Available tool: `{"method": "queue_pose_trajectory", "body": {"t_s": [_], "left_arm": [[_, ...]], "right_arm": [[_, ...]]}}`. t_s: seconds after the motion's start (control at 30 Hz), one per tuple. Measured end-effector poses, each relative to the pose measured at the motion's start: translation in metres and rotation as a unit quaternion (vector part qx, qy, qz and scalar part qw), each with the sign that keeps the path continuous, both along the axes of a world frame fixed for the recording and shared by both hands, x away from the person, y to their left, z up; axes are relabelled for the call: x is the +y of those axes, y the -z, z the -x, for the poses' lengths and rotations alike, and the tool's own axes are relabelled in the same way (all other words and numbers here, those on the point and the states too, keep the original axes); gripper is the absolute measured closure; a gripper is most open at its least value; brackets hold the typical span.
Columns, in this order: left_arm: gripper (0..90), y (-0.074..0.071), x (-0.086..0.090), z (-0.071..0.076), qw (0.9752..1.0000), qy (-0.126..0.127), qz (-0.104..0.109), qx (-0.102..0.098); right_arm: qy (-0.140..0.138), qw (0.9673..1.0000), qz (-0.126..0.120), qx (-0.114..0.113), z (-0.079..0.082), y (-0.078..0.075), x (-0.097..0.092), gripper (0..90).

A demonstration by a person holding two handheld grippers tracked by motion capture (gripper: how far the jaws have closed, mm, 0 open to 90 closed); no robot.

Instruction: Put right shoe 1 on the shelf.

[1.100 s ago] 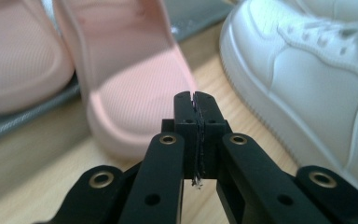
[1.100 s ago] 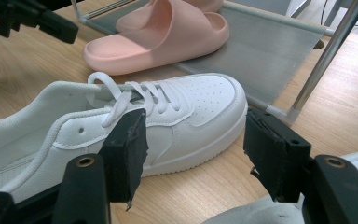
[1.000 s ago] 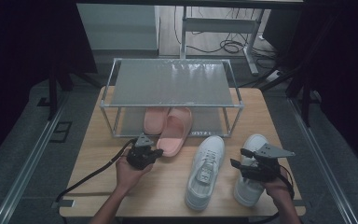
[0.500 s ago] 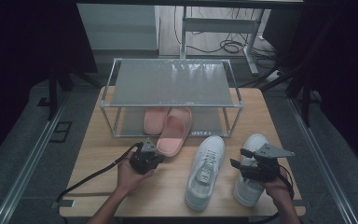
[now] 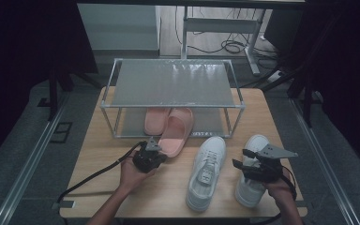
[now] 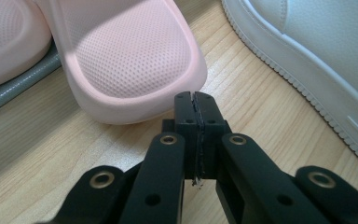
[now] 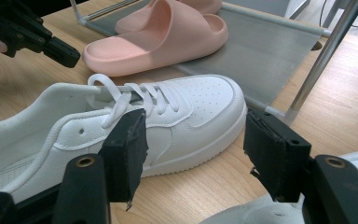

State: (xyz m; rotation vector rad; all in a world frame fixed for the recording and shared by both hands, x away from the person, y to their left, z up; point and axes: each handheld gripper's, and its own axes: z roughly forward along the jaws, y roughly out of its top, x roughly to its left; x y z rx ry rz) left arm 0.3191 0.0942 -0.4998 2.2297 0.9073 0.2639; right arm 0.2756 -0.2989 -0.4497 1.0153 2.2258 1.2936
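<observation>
A: Dim room, light wooden table (image 5: 98,159), and a low metal shoe rack (image 5: 173,89) standing at its far half. Where are the jaws?

B: The left gripper (image 6: 196,105) has its pads pressed flat together with nothing between them, the tips just short of the heel of the pink slipper (image 6: 130,60). Whether they touch it I cannot tell. That slipper lies half on the rack's lower shelf, heel out on the table, beside its mate (image 5: 155,119), which sits further in on the shelf.

A: And the other hand?

B: The right gripper (image 7: 193,154) stands wide, gripping nothing, over the right white sneaker (image 5: 252,173). Through its gap you see the left white sneaker (image 7: 135,126) lying on the table, toe towards the rack.

A: What could go wrong?

B: I'd judge the slipper is being nudged onto the shelf. Closed tips are a narrow point, so a push off-centre on that rounded heel may spin it sideways against its mate or off the shelf's edge. The soft foam could also ride up over the tips. And the near sneaker lies close, so a swing of the left hand might knock it.
</observation>
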Motion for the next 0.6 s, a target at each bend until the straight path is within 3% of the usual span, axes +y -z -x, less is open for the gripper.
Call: {"method": "queue_pose_trajectory", "body": {"t_s": [0.5, 0.6], "left_arm": [[90.0, 0.005, -0.005, -0.012, 0.9999, 0.002, 0.004, 0.013], [90.0, 0.005, -0.011, -0.016, 1.0000, 0.005, -0.004, 0.007]], "right_arm": [[0.001, 1.0000, 0.000, 0.000, 0.000, 0.000, 0.000, 39.7], [0.000, 1.0000, 0.002, 0.001, 0.000, 0.000, 0.000, 39.7]]}}
